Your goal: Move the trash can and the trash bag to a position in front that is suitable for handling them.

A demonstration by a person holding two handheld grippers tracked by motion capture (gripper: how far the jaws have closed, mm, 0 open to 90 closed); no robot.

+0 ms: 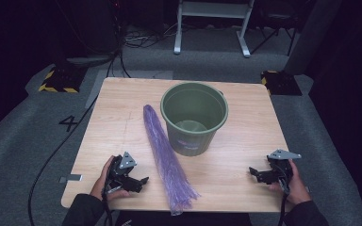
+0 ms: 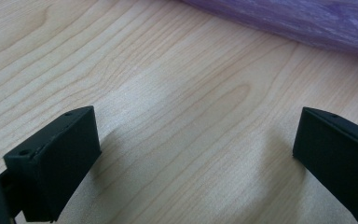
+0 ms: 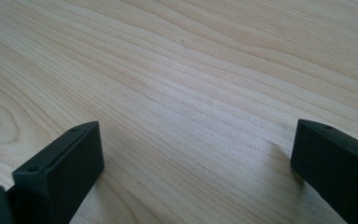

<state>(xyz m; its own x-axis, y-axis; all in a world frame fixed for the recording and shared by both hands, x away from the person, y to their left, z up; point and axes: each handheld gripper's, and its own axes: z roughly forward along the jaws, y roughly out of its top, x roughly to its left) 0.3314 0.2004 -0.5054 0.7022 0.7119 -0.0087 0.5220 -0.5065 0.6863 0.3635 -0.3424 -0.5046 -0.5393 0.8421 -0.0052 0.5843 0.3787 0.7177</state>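
- Overall: light wood counter [image 1: 118, 101], rounded corners, sits on grey carpet; dark surroundings, metal frame legs at far side.
- Bucket [image 1: 194, 117]: green, upright, on counter's far-centre portion, mouth open to the high view; small label on its near wall. Nothing seen inside except the bare bottom.
- Purple bag [image 1: 166, 157]: long bundle of thin purple plastic, lying flat, running diagonally from beside the bucket's left side down to counter's near edge; near end fans out & slightly overhangs the edge. Upper part just beside bucket wall; contact cannot be confirmed. In left gripper view its edge [image 2: 298, 21] crosses the top right corner, apart from the jaws.
- Left tongs [image 1: 139, 182]: held in person's left hand [image 1: 104, 181], low over counter near the near-left corner, pointing toward the purple bag, close to it but apart. Left gripper view [image 2: 193, 154]: jaws wide apart, bare wood btwn them, nothing gripped.
- Right tongs [image 1: 256, 173]: held in person's right hand [image 1: 296, 186], near-right part of counter, pointing inward, well apart from bag & bucket. Right gripper view [image 3: 196, 158]: jaws spread wide, only wood grain btwn them, nothing gripped.
- Cables trail from both tongs toward the person's sleeves at bottom edge.
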